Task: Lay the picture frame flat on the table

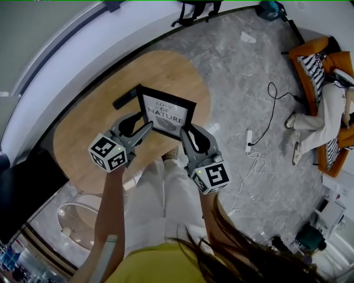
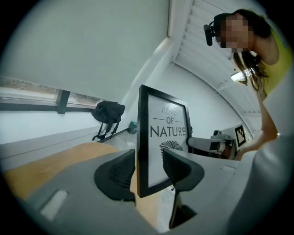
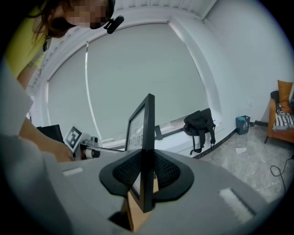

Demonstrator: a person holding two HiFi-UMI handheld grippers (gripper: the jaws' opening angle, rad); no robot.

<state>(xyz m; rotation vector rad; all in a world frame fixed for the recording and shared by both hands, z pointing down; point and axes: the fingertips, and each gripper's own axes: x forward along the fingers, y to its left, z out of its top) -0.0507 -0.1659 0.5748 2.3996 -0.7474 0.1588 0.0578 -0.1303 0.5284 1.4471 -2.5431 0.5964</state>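
The black picture frame (image 1: 166,113) with the print "LOVE OF NATURE" stands upright on the oval wooden table (image 1: 94,127), a black strut (image 1: 124,99) showing behind it. My left gripper (image 1: 141,124) straddles the frame's left edge. In the left gripper view its jaws flank that frame (image 2: 167,133) edge with a slight gap on the glass side, so the left gripper (image 2: 148,167) is open. My right gripper (image 1: 191,131) holds the frame's right edge. Seen from the right gripper view, both pads of the right gripper (image 3: 147,172) press the frame (image 3: 148,133) edge-on.
A person lies on an orange sofa (image 1: 323,61) at the right. A cable and power strip (image 1: 249,141) trail over the grey floor. A black backpack (image 1: 196,11) leans by the curved window wall. A dark panel (image 1: 25,188) and a clear chair (image 1: 77,218) sit left of the table.
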